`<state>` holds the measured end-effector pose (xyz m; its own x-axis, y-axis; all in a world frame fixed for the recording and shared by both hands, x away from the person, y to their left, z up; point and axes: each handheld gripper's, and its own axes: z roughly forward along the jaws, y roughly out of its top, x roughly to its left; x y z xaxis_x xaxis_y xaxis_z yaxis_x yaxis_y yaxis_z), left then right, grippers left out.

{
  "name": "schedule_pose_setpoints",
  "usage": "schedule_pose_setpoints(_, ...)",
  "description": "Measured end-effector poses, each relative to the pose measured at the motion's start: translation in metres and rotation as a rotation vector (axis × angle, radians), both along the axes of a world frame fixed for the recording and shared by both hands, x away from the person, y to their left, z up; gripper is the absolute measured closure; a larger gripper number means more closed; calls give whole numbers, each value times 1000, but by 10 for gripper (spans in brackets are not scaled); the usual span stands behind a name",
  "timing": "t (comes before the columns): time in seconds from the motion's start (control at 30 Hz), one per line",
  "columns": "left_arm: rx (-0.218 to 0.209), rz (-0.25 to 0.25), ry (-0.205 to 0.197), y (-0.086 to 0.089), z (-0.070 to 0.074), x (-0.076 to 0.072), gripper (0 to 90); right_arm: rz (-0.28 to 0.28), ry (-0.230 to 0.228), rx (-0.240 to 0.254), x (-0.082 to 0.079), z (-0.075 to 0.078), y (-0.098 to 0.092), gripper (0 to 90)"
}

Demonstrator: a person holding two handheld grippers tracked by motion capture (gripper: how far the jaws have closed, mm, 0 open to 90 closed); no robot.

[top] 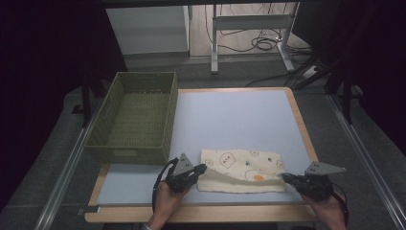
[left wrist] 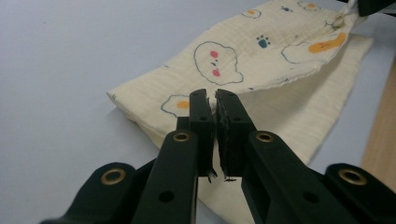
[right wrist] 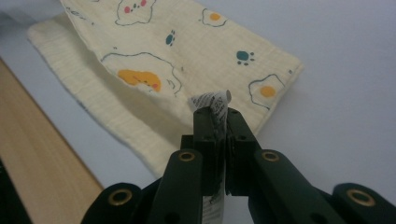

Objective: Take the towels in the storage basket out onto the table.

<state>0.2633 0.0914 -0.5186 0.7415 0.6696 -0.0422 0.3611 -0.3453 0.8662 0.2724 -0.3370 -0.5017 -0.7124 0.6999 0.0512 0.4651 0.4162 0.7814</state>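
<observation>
A cream cloth (top: pixel 239 165) printed with clouds, fried eggs and paw marks lies half folded near the table's front edge. My left gripper (top: pixel 203 167) is shut on the cloth's left corner; in the left gripper view the cloth (left wrist: pixel 261 60) has its edge pinched between the jaws of this gripper (left wrist: pixel 214 95). My right gripper (top: pixel 283 177) is shut on the right corner. In the right gripper view the cloth (right wrist: pixel 187 46) has that corner, with a white care label (right wrist: pixel 210 99), clamped in the right gripper (right wrist: pixel 217 111). The upper layer lifts slightly off the lower one.
A green woven basket (top: pixel 127 154) stands empty on the left of the pale table (top: pixel 230 115). A wooden rim (top: pixel 201 213) borders the table in front. Desk legs and cables (top: pixel 258 43) lie on the floor beyond.
</observation>
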Motion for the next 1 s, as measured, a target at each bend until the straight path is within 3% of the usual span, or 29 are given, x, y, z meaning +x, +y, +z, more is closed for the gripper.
schedule_pose_setpoints(0.1, 33, -2, -5, 0, -3, -9, 857, 12, 7, 5, -8, -5, 1, 850)
schedule_pose_setpoints(0.37, -3, -8, 27, 8, -10, -18, 856, 10, 24, 29, -15, -11, -3, 849)
schedule_pose_setpoints(0.53, 26, -32, 58, 8, -19, -23, 842, 15, 33, 20, -18, -15, -3, 832)
schedule_pose_setpoints(0.6, 22, -32, 59, 10, -21, -26, 765, 10, 45, 24, -18, -16, -4, 773)
schedule_pose_setpoints(0.7, 15, -17, 84, 18, -21, -26, 562, -3, 54, 30, -20, -14, -9, 669)
schedule_pose_setpoints(0.77, 6, -10, 101, 24, -21, -25, 478, -8, 58, 33, -22, -11, -14, 613)
schedule_pose_setpoints(0.9, 18, 29, 120, 34, -20, -20, 387, -34, 55, 10, -26, -6, -24, 572)
schedule_pose_setpoints(1.0, 23, 59, 129, 37, -18, -13, 369, -63, 54, -3, -27, -4, -34, 563)
